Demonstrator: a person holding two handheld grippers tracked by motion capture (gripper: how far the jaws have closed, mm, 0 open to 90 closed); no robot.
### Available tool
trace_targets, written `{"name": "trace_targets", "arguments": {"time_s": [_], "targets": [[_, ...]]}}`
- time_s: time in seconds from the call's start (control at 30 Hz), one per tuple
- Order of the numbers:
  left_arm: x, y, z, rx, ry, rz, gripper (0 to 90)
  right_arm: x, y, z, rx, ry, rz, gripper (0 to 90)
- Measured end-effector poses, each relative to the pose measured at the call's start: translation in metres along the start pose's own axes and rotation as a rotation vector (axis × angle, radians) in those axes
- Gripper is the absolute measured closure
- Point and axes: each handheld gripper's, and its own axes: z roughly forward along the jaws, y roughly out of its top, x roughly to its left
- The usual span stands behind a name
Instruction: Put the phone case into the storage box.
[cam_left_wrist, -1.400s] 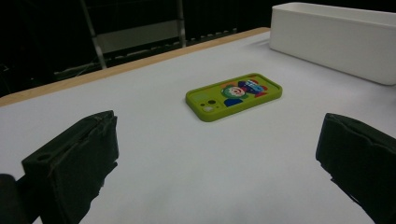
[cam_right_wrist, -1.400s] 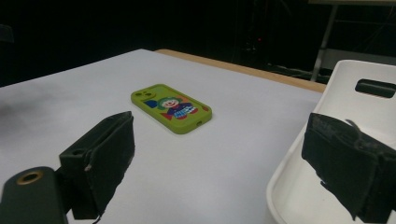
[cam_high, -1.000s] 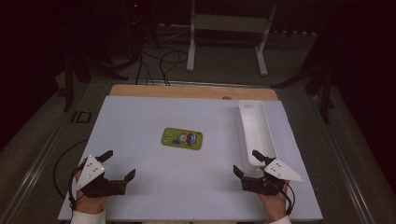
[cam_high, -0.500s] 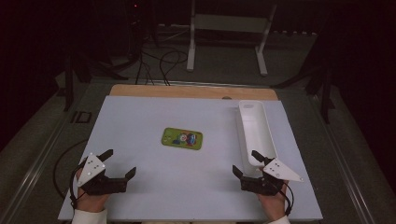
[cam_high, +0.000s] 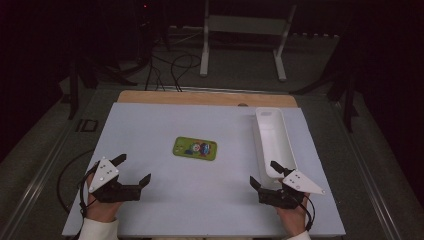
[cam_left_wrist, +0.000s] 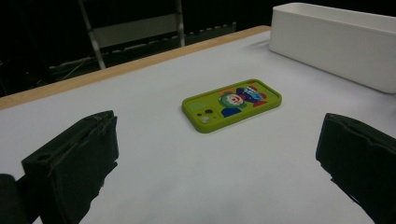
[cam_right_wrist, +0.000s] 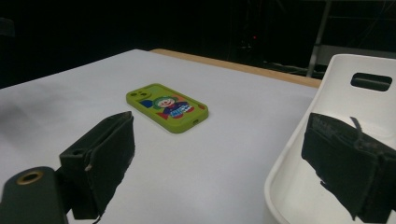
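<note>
Nearest the person, the left tongs (cam_high: 134, 170) and the right tongs (cam_high: 265, 174) hovered low over the front of the tabletop (cam_high: 150, 130), each held in a hand, each with its two blocky black jaws spread wide and nothing between them. The jaws looked matte and slightly rough, like dense foam or rubber, with squared ends; a pale three-cornered plate sat on top of each tool. The tabletop was a smooth, flat white sheet with a strip of bare light wood showing along its far edge. One jaw of the right tongs stood over the near, rounded end of a tray (cam_high: 272, 131), a long, narrow white trough of smooth plastic with raised walls, rounded corners and a slot handle cut in its far end, lying lengthwise along the right side. Farther in, near the middle of the tabletop and well apart from both tongs, lay a phone case (cam_high: 195, 148), flat, back side up: a lime-green rounded rectangle with a soft rubbery look, a raised camera cutout at one end and a colourful cartoon figure printed on it.
</note>
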Motion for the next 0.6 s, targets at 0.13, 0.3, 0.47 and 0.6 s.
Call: {"name": "trace_targets", "arguments": {"time_s": [0.13, 0.3, 0.47, 0.6], "targets": [[-0.001, 0.004, 0.004, -0.005, -0.009, 0.000, 0.0, -0.001, 0.000, 0.000, -0.001, -0.003, 0.001, 9.5], [-0.003, 0.007, 0.009, 0.004, -0.018, 0.011, 0.0, -0.001, 0.000, -0.001, -0.001, -0.006, 0.007, 9.6], [-0.004, 0.009, 0.015, 0.005, -0.021, 0.010, 0.0, -0.001, 0.000, -0.001, -0.001, -0.007, 0.006, 9.6], [-0.006, 0.010, 0.021, 0.006, -0.025, 0.007, 0.0, -0.001, 0.000, -0.001, -0.002, -0.009, 0.009, 9.6]]}}
